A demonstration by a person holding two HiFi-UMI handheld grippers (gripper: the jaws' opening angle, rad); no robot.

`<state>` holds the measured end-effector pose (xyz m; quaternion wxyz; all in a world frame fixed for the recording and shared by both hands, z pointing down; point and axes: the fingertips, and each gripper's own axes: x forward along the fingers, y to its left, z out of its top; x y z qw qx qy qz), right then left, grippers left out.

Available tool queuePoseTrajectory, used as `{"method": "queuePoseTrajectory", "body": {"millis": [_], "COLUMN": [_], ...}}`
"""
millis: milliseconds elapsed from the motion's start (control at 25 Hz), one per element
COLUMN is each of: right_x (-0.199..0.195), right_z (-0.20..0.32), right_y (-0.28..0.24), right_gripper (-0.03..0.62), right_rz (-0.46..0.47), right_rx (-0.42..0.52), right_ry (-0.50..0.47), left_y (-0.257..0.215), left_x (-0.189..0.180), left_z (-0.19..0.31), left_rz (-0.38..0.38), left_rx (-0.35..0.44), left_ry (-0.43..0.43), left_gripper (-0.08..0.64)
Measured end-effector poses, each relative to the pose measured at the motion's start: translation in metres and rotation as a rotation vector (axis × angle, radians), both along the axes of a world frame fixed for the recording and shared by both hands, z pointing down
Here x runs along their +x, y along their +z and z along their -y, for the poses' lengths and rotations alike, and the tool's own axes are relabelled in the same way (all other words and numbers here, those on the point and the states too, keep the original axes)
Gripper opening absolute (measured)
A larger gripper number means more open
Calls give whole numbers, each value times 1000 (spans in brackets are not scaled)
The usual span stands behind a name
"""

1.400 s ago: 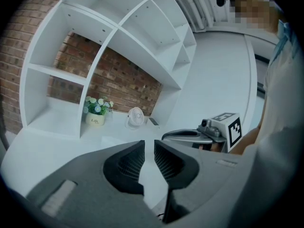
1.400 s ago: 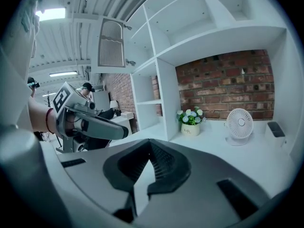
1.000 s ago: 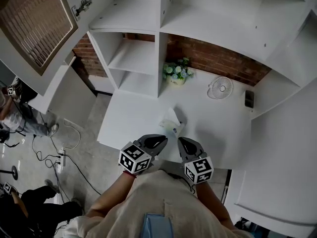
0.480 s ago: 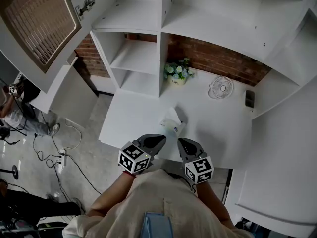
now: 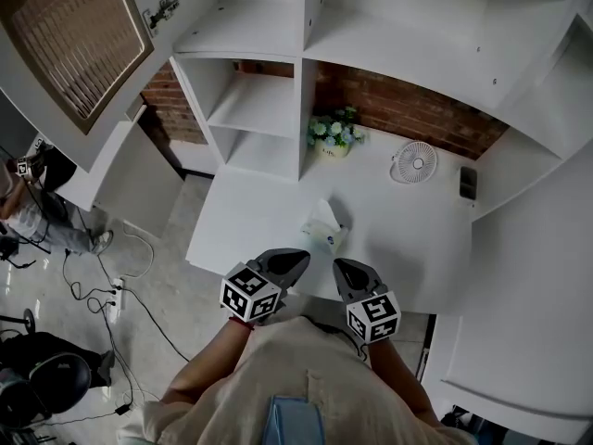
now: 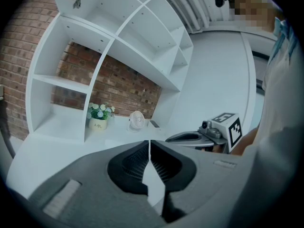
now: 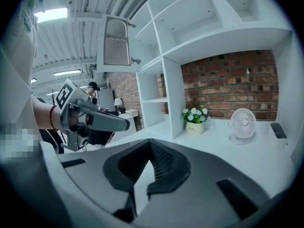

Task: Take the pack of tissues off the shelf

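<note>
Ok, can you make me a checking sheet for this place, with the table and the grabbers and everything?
Surface: white shelf top, a few things standing on it.
Job's things: pack of tissues lying on the shelf top, just ahead of both grippers, untouched.
Clutter: flower pot, small fan and dark flat object near the brick wall.
Grippers: left gripper and right gripper both shut, nothing held.
Cables: cables trailing on the floor, left.
Surroundings: white compartments, open cabinet door, person far left.

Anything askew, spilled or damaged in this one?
Nothing is spilled or broken. The tissue pack lies at an angle to the front edge of the desk, and the cabinet door at upper left stands open.
</note>
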<state>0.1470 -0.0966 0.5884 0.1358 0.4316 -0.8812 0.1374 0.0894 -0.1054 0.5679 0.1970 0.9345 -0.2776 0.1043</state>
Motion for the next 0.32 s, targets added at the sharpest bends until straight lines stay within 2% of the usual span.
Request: {"method": "queuePoseTrajectory", "body": {"millis": [320], "right_x": [-1], "right_z": [-3], "right_y": [2], "right_gripper": [15], "right_rz": [0], "right_rx": [-4], "right_ry": [-1], "left_y": [2], "left_x": [-2], "left_z": [-2], "left_rz": [3], "left_rx": [-5], "left_ry": [2], "left_gripper": [20]}}
